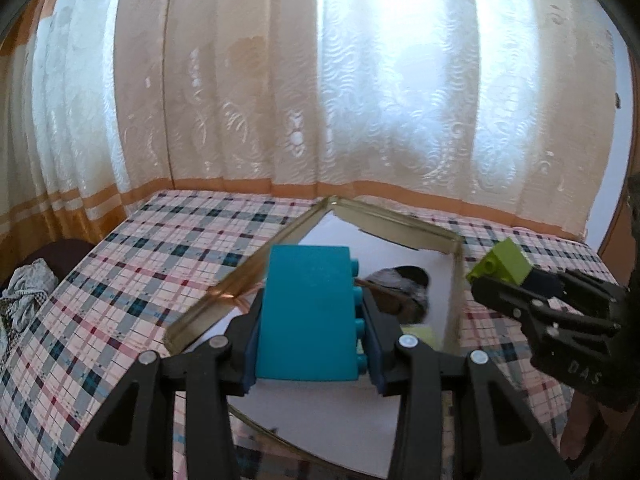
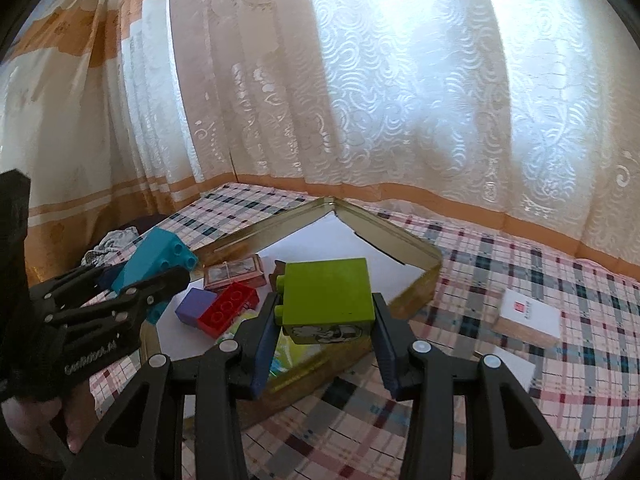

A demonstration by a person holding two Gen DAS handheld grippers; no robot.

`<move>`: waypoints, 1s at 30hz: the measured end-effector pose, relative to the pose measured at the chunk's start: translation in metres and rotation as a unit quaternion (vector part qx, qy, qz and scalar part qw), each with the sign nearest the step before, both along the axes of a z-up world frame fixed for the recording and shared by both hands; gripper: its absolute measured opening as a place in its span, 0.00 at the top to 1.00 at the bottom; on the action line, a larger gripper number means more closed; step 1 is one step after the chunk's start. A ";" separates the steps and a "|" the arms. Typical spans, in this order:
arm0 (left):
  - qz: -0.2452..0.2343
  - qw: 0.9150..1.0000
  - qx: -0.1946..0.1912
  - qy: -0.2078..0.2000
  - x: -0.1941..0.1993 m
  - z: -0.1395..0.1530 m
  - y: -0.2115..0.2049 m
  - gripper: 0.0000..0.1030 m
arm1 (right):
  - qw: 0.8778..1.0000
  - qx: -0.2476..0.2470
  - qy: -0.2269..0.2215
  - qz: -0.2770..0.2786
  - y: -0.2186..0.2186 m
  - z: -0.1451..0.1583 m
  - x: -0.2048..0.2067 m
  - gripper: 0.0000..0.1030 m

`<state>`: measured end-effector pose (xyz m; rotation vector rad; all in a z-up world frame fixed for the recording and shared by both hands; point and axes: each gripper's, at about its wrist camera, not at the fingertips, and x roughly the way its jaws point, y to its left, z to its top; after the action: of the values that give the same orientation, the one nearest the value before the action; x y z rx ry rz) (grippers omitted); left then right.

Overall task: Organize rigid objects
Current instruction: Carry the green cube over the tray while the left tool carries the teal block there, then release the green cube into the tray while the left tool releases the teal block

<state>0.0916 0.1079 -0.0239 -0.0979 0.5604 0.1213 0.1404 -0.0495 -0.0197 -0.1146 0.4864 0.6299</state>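
My left gripper [image 1: 312, 316] is black plastic with blue pads and shiny round screws. My right gripper [image 2: 326, 312] looks the same, with white letters on its side.

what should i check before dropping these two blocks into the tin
1. Left hand-held gripper grips the teal block: ok, pads press both sides.
2. Right hand-held gripper grips the green block: ok, block sits between the pads.
3. Free floor in the tin: ok, white area behind the red block and purple block is bare.
4. Both blocks over the tin: cannot tell, wrist views only.
5. Grippers clear of each other: ok, apart in both views.
6. White box on the cloth outside the tin: not ok if it belongs inside.
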 end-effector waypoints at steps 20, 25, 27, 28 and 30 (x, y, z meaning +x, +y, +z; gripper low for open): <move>0.014 0.998 -0.015 0.053 0.038 -0.018 0.031 0.59 | 0.997 -0.011 0.054 0.046 0.054 -0.023 0.025 0.55; 0.028 0.998 -0.012 0.051 0.038 -0.017 0.036 0.54 | 0.997 -0.002 0.053 0.054 0.057 -0.022 0.021 0.30; 0.030 0.998 -0.016 0.048 0.037 -0.014 0.037 0.48 | 0.998 0.003 0.046 0.052 0.054 -0.020 0.018 0.27; 0.032 0.998 -0.017 0.045 0.035 -0.011 0.037 0.42 | 0.998 0.003 0.045 0.049 0.051 -0.019 0.016 0.27; 0.034 0.999 -0.017 0.037 0.032 -0.007 0.034 0.36 | 0.998 0.003 0.043 0.044 0.044 -0.017 0.014 0.27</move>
<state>0.1237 0.1423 -0.0308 -0.1471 0.6338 0.1828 0.1541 -0.0053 -0.0372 -0.1037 0.5641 0.7241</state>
